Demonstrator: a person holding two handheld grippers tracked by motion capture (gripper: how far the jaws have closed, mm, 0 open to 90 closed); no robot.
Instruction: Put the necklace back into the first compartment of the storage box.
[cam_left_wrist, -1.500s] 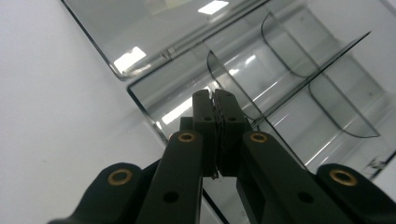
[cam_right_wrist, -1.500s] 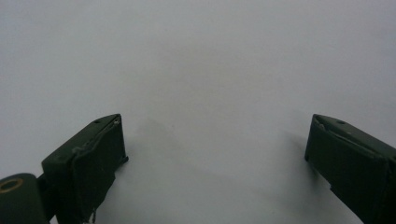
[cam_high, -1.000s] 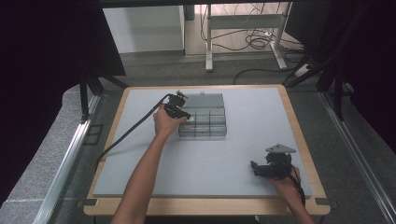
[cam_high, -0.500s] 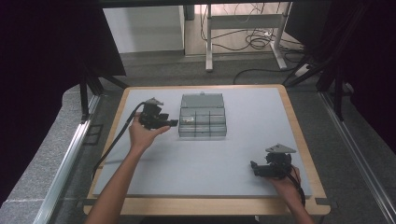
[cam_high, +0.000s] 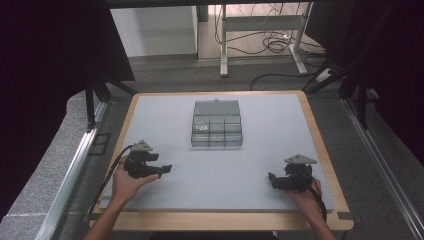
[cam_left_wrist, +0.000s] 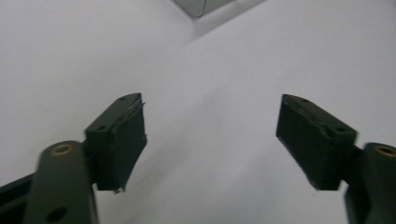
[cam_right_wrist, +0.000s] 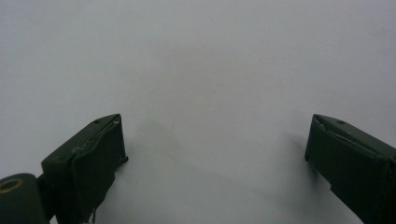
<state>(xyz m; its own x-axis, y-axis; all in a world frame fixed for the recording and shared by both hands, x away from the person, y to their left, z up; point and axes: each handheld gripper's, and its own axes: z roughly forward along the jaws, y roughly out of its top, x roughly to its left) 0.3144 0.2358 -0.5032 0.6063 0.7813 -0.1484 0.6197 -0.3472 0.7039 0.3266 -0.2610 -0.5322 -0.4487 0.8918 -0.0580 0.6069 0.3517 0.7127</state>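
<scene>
So my left gripper (cam_high: 165, 169) is down at the near-left of the grey counter (cam_high: 280, 135), fingers (cam_left_wrist: 119, 140) spread wide with nothing between them; they've just been opening. The right gripper (cam_high: 272, 178) sits at the near-right, fingers (cam_right_wrist: 88, 161) also wide and empty. The clear plastic compartment box with its lid flipped up (cam_high: 217, 125) is well apart from both, out in the middle of the counter toward the far side. Some small bits lie in one of its left cells; I can't tell what they are. Looks to me like I'm between steps. Next move probably means reaching back out to the box and lining the fingers up carefully on the lid or a cell.
</scene>
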